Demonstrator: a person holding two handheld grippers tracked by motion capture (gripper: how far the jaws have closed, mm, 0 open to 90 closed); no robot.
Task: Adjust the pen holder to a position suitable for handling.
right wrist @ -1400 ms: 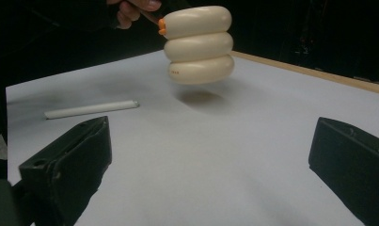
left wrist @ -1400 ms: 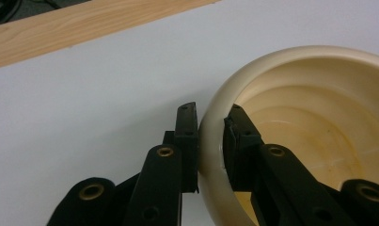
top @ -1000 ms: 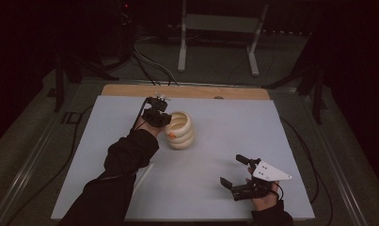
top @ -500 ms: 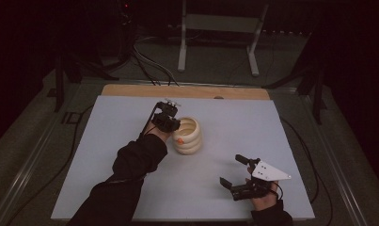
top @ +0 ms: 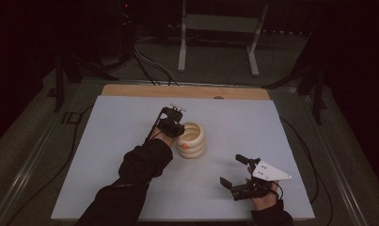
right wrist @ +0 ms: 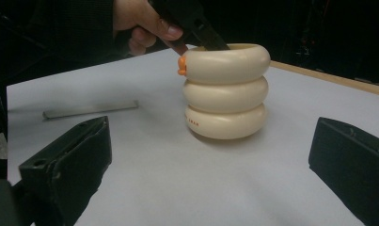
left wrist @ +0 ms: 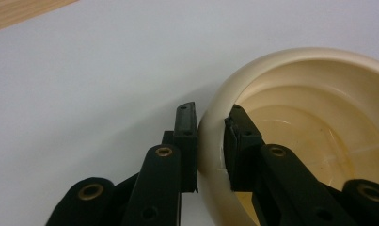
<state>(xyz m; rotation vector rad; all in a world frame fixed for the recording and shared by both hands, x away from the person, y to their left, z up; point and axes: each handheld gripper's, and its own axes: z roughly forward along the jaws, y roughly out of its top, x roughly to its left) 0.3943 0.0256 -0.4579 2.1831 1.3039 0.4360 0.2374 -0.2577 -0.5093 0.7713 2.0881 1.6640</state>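
A cream cup [top: 193, 141] shaped like three stacked rings stands upright near the middle of the white table [top: 107, 141]. It has a small orange knob [top: 183, 146] on its side. My left gripper [top: 174, 128] is shut on the cup's rim. In the left gripper view one jaw is outside the wall and one inside, with my left gripper [left wrist: 210, 117] pinching the cream cup [left wrist: 319, 89]. My right gripper [top: 232, 169] rests open near the front right. In the right gripper view the cup [right wrist: 225, 92] stands beyond my right gripper [right wrist: 208, 165], nothing between the jaws.
A wooden strip [top: 185, 91] runs along the table's far edge. A flat metal bar [right wrist: 90, 109] lies on the table to the left of the cup in the right gripper view. Cables [top: 152, 66] and a white stand [top: 217, 23] are on the floor behind.
My left hand has carried the cup to the right and a little nearer the front. The right gripper has stayed where it was.
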